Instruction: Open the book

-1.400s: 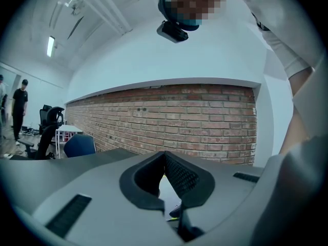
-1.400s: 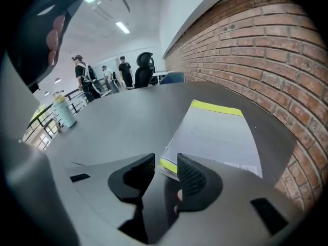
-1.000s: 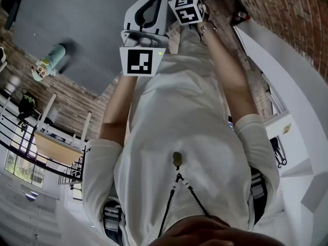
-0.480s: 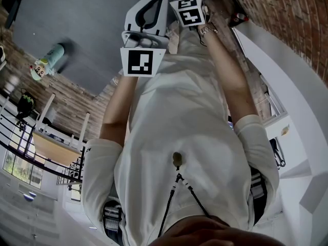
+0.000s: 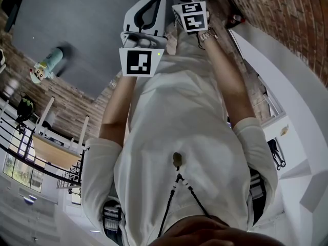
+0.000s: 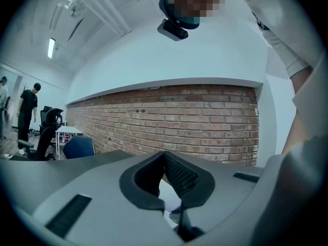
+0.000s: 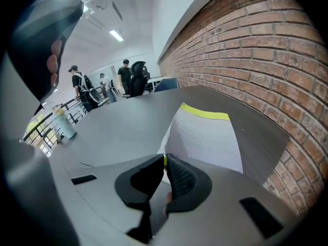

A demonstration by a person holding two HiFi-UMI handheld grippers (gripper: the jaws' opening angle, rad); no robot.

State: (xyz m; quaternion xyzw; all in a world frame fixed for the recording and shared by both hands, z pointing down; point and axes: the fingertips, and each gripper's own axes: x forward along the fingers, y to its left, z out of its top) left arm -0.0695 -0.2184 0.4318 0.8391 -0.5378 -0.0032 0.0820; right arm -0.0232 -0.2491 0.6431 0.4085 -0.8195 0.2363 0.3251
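My right gripper (image 7: pixel 164 158) has its jaws pinched on the near edge of the thin white soft-cover book with a yellow-green strip (image 7: pixel 207 137). The book lies on the grey table (image 7: pixel 113 122) just beside the red brick wall (image 7: pixel 266 70), and its cover seems to tilt up toward me. My left gripper (image 6: pixel 164 154) points level, jaws together on nothing. I judge the cover light, floppy and easily creased, so the free edge, away from the spine, is the place to hold.

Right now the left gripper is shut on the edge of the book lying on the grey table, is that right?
Not the left. The right gripper is shut on the edge of the book lying on the grey table; the right gripper view shows it. The left gripper pinches nothing.
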